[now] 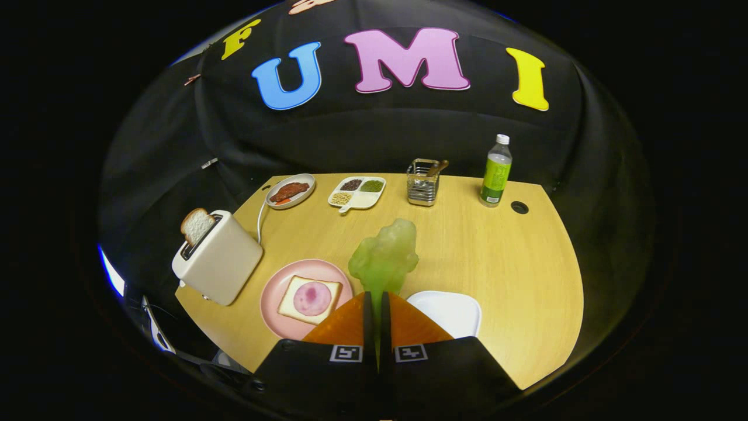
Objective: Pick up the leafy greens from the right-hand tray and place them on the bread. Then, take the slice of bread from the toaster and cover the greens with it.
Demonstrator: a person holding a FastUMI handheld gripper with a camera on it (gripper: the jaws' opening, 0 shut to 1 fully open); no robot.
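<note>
A pale wooden table (497,263) with a smooth grain is seen from above the tongs (377,304), whose two orange fingers are pressed nearly together on the stem of the leafy greens (385,257). The greens, a translucent, rubbery-looking light green piece with lumpy edges, are held lifted just ahead of the fingers, above the table and between the two plates.

The first step appears partly done: the greens have been taken off the white tray (450,310), a glossy, rounded square lying bare beside the right finger. Still to be done, by this judgement, are the laying of the greens on the bread and the covering with the second slice.

To the left stands a cream, boxy toaster (219,260) with a matte shell; a slice of bread (197,225), brown-crusted, is seen sticking up from its slot. Beside the left finger lies a round pink plate (272,292) bearing a square bread slice (310,299) topped with a pink, round filling.

Along the far edge are set a divided dish (357,193), an oval plate (290,191), a wire holder (423,182) and a green-labelled bottle (496,172).
</note>
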